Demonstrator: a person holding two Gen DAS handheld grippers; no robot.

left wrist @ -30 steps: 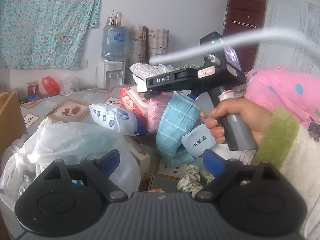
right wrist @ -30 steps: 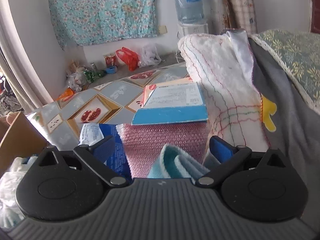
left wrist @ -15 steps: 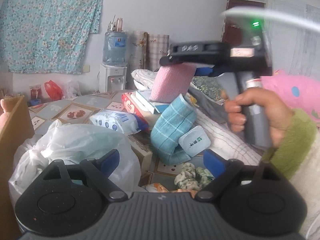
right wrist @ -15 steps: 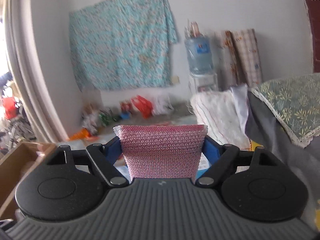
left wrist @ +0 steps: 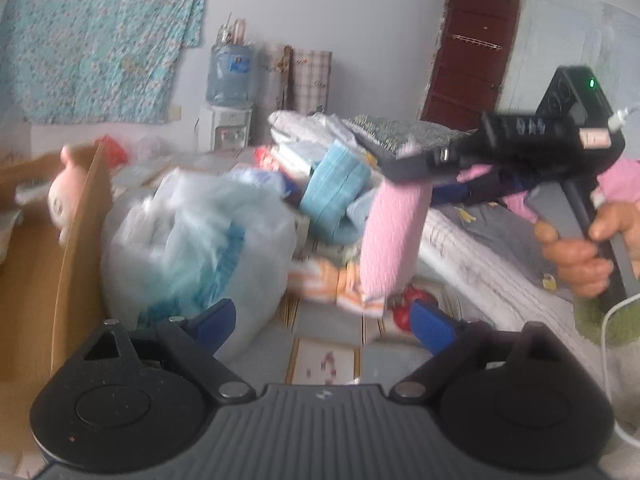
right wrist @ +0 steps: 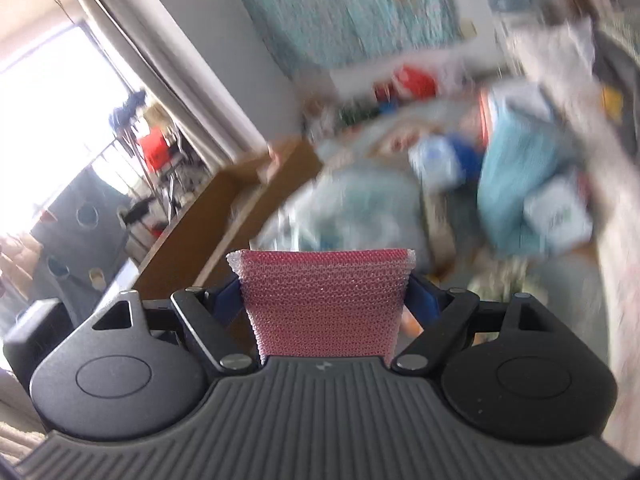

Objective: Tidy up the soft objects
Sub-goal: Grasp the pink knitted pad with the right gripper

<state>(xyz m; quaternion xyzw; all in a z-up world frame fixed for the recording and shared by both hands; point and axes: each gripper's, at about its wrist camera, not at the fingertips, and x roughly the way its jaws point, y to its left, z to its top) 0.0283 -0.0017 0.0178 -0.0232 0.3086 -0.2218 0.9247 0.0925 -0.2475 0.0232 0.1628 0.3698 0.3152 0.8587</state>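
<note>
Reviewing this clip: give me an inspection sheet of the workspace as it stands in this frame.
Surface: patterned tile floor, crowded, motion-blurred.
Job's things: pink mesh cloth clamped in the right gripper, hanging free in the left wrist view; teal towel on the pile; pink plush toy in the cardboard box.
Clutter: white plastic bag, orange-and-white cloth, stacked bedding.
Grippers: left gripper open, empty; right shut on the cloth.
Cables: white cable beside the person's hand.
Surroundings: water dispenser, floral wall cloth, brown door.
</note>
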